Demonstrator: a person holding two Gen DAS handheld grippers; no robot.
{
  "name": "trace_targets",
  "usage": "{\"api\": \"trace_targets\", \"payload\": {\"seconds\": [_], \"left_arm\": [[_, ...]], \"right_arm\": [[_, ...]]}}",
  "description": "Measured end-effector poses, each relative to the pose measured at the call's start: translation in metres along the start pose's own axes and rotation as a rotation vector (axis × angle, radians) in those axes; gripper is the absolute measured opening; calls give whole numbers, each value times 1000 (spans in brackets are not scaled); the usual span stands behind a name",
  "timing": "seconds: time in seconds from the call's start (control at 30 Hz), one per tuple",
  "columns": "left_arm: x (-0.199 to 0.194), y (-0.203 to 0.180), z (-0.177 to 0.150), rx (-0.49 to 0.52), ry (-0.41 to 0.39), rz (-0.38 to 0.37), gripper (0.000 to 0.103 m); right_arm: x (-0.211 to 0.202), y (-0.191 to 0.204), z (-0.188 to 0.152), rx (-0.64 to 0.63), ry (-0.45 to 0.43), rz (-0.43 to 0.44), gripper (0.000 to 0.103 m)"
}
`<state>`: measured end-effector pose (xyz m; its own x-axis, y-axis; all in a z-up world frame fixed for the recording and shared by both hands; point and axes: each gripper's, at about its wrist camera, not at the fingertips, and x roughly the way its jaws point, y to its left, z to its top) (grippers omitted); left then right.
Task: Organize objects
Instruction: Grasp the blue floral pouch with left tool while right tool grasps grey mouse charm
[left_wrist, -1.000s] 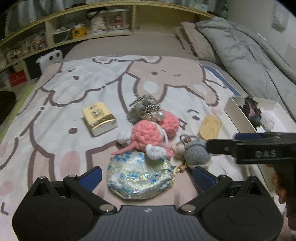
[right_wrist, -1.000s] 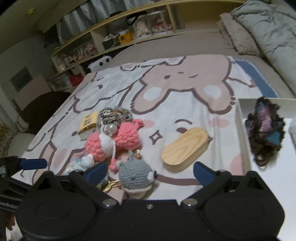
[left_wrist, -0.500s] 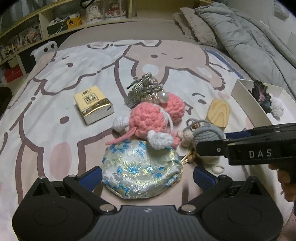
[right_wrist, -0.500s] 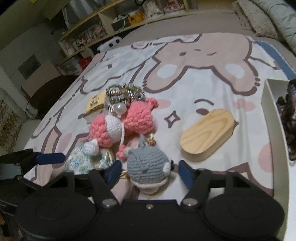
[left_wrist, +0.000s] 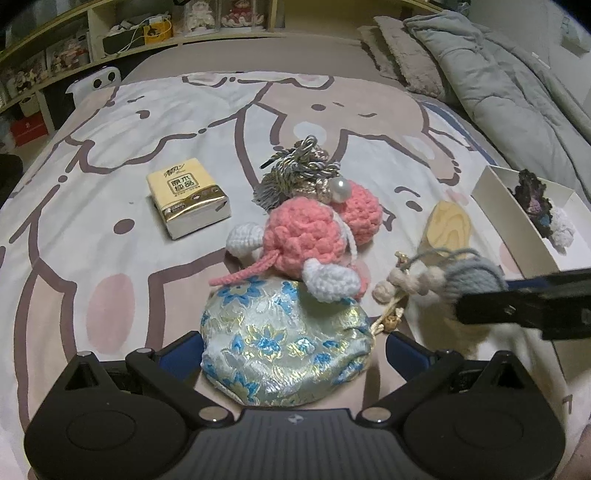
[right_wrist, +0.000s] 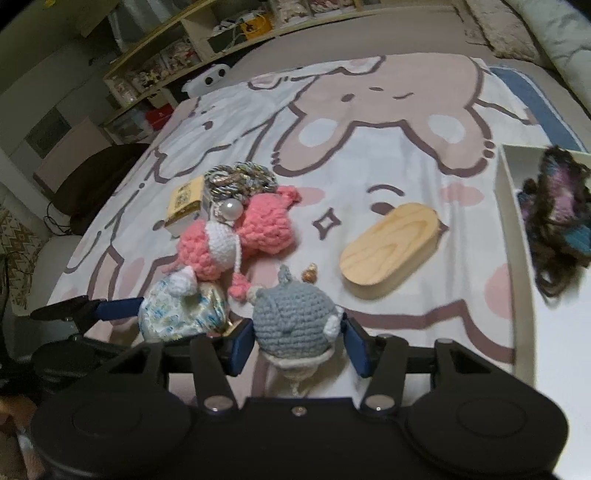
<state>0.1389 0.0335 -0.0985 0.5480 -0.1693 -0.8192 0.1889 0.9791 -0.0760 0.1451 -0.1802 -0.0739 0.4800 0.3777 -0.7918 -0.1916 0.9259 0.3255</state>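
**A:** How far along is the tidying?

**B:** Early, I'd judge. The shallow white cardboard box at the right edge of the bed holds only a dark purple-and-blue crocheted piece and, in the left wrist view, a small white crocheted bit beside it. Everything else lies out on the cartoon-print bedspread.

**A:** What is left out?

**B:** A pale oval wooden block, a pink-and-white crocheted doll, a grey-and-gold tassel bundle with a pearl, a yellow tissue pack and a blue-flowered silvery brocade pouch.

**A:** And the grippers?

**B:** The right gripper has just been closing, and the round grey crocheted keychain toy sits between its blue pads. They look pressed into its sides, though the blur makes me hedge on how firm the clamp is. The toy is near the bedspread in front of the doll, well apart from the box.

**A:** The left one?

**B:** The left gripper stands spread wide, with the brocade pouch between its fingers and not gripped. So one item is being taken and five wait.
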Motion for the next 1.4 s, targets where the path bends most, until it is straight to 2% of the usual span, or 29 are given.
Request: {"api": "trace_targets", "payload": {"seconds": [0.2,0.37,0.6,0.77,1.0,1.4], "left_arm": [[12,1,2,3,22,24,101],[9,1,3,13,37,23,90],[-2,-5,7,9,72,36,88],[-20,-5,12,-40,31,36,87],[-53,-2,16,-108,-65,30,87],[-88,-7,16,-121,-170,39,87]], "right_arm": [[-1,-3,-6,-7,20,-14,54],[1,-2,-6,-13,25,-13,54],[-1,-1,-6,-31,16,-17,53],[-10,0,-4,-23,-15,-13,53],[-31,4,-1,-11,-84,-26,53],[-66,17,1,-52,-181,-15,53]]}}
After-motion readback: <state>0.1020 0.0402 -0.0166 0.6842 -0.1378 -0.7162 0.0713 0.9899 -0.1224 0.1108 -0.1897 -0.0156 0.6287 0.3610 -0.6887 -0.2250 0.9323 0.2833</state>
